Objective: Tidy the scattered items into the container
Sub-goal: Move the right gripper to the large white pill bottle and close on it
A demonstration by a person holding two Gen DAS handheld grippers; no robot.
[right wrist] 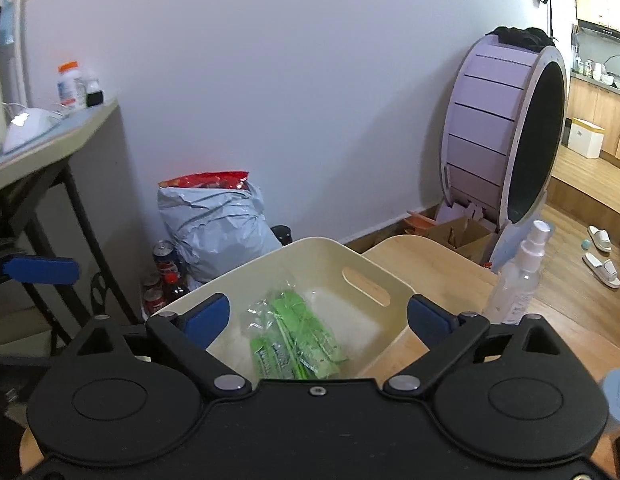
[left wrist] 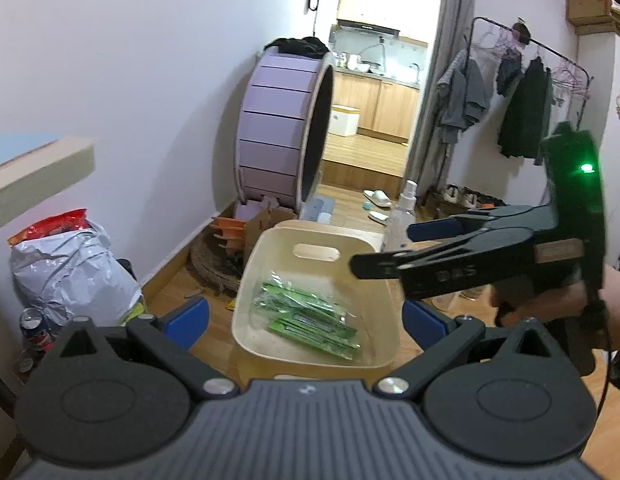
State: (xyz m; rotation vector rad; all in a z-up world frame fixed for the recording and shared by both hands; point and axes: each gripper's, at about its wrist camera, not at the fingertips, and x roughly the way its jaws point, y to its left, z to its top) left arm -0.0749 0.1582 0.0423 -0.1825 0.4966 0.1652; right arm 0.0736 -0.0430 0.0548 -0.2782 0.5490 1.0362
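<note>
A cream basket (left wrist: 270,248) with a slot handle stands on a small wooden table (right wrist: 437,260). Inside it lies a clear bag of green packets (left wrist: 310,320), loose on the bottom. My left gripper (left wrist: 308,316) is open just before the basket's near rim, its blue pads wide apart with nothing between them. My right gripper (right wrist: 317,316) is open above the basket's near side, the green packets (right wrist: 298,340) lying below it, untouched. In the left wrist view the right gripper (left wrist: 389,246) reaches in from the right over the basket. A clear spray bottle (right wrist: 521,276) stands upright on the table beside the basket.
A grey plastic bag (right wrist: 218,228) with a red snack packet on top and drink cans (right wrist: 166,264) sit on the floor by the wall. A purple wheel (right wrist: 505,128) stands behind the table. A desk (right wrist: 50,136) rises at the left. A clothes rack (left wrist: 521,92) stands far right.
</note>
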